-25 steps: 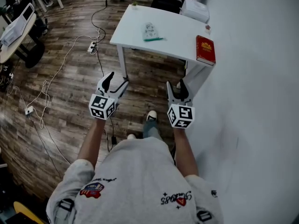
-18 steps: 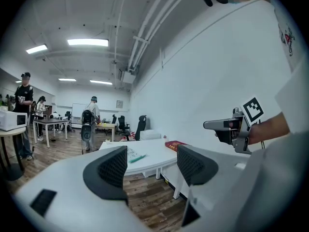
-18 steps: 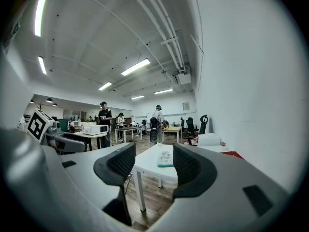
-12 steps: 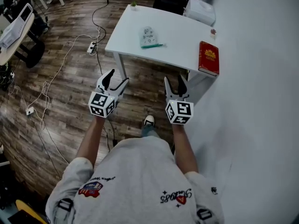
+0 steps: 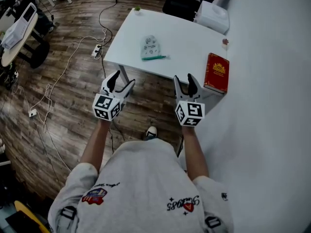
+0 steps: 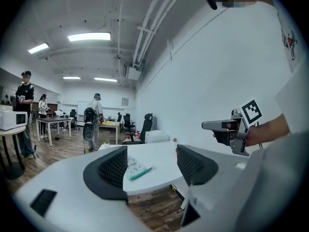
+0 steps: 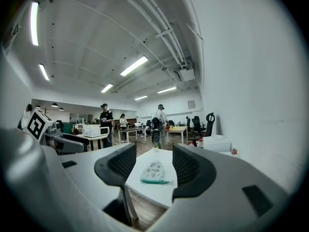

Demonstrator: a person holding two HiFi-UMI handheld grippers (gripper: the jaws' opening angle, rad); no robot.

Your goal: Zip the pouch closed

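The pouch (image 5: 149, 48), pale with a print and a green zip edge, lies flat on the white table (image 5: 184, 38) ahead of me. It also shows between the jaws in the left gripper view, pouch (image 6: 135, 168), and in the right gripper view, pouch (image 7: 153, 172). My left gripper (image 5: 121, 81) hovers open just short of the table's near left corner. My right gripper (image 5: 185, 80) is open at the near edge; its jaws have just been closing a little, with nothing between them. Both are apart from the pouch.
A red book (image 5: 216, 73) lies on the table's right end near my right gripper. A white box (image 5: 212, 16) and a black chair (image 5: 180, 6) stand behind the table. Cables and a power strip (image 5: 95, 49) lie on the wooden floor at left. A white wall (image 5: 272, 81) runs along the right.
Both grippers have moved forward to the table's near edge as the person walked up. The table and pouch sit nearer in view.
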